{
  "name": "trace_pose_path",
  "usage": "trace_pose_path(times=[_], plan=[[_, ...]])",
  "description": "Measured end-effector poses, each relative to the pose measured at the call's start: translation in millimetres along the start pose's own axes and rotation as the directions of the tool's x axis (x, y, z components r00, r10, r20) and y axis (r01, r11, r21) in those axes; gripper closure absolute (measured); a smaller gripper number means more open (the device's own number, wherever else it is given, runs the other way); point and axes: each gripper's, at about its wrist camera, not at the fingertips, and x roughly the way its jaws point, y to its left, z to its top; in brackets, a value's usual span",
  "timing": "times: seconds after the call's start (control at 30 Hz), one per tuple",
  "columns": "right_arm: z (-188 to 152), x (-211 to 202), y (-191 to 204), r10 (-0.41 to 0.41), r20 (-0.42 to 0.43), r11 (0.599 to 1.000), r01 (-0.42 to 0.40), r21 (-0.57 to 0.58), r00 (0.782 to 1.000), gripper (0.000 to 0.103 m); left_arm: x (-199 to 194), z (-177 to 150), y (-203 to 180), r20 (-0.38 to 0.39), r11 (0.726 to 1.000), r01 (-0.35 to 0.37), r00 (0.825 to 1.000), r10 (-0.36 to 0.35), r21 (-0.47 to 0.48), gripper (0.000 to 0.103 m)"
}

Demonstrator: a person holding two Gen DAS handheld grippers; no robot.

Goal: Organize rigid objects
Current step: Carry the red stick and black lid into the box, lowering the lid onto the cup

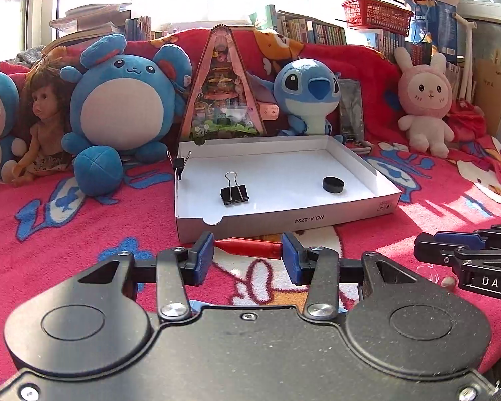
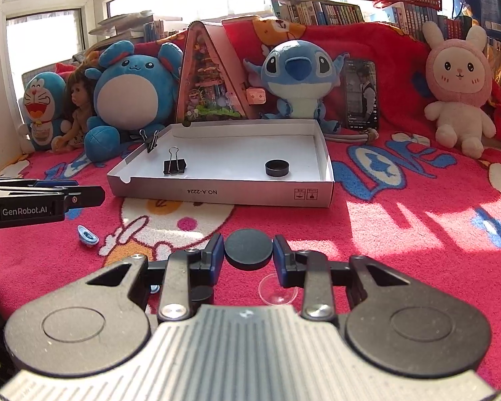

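A white shallow box [image 1: 387, 200] [image 2: 217, 193] lies on the red blanket; it holds a black binder clip [image 1: 234, 193] [image 2: 174, 165] and a black round cap [image 1: 333, 185] [image 2: 277, 168]. A second binder clip [image 1: 180, 163] [image 2: 150, 140] grips its left wall. My left gripper [image 1: 247, 250] is shut on a red wedge-shaped piece [image 1: 250, 246], held just before the box. My right gripper [image 2: 248, 254] is shut on a black disc [image 2: 248, 249]. A blue ingot-shaped piece [image 2: 88, 236], a clear suction cup [image 2: 277, 292] and another black disc [image 2: 202, 292] lie on the blanket.
Plush toys line the back: a blue round mouse [image 1: 123, 100], Stitch [image 1: 307, 90], a pink rabbit [image 1: 424, 100], a doll [image 1: 43, 113]. A triangular diorama tin [image 1: 222, 93] and a phone [image 2: 360, 93] stand behind the box. The right gripper shows at the left wrist view's right edge [image 1: 467, 254].
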Motion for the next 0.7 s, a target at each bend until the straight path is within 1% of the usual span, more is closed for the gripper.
trace_pose_path(times=[0.2, 0.3, 0.53, 0.7], plan=[[21.1, 14.7, -14.3, -0.010, -0.005, 0.998, 0.010, 0.055, 1.000, 0.066, 23.2, 23.3, -1.9, -0.013, 0.999, 0.025, 1.000, -0.025, -0.024, 0.061], [34.9, 24.7, -20.9, -0.008, -0.016, 0.997, 0.009, 0.073, 1.000, 0.066, 38.8, 33.3, -2.9, -0.029, 0.999, 0.024, 0.999, -0.025, -0.030, 0.061], [68.2, 54.4, -36.2, 0.011, -0.076, 0.991, 0.000, 0.133, 0.997, 0.066, 86.4, 57.0, -2.8, -0.113, 0.997, 0.025, 0.993, -0.032, -0.067, 0.061], [85.4, 77.4, -47.0, 0.017, -0.121, 0.983, 0.006, 0.181, 0.992, 0.066, 113.6, 62.8, -2.2, -0.168, 0.997, 0.008, 0.986, -0.021, -0.079, 0.061]])
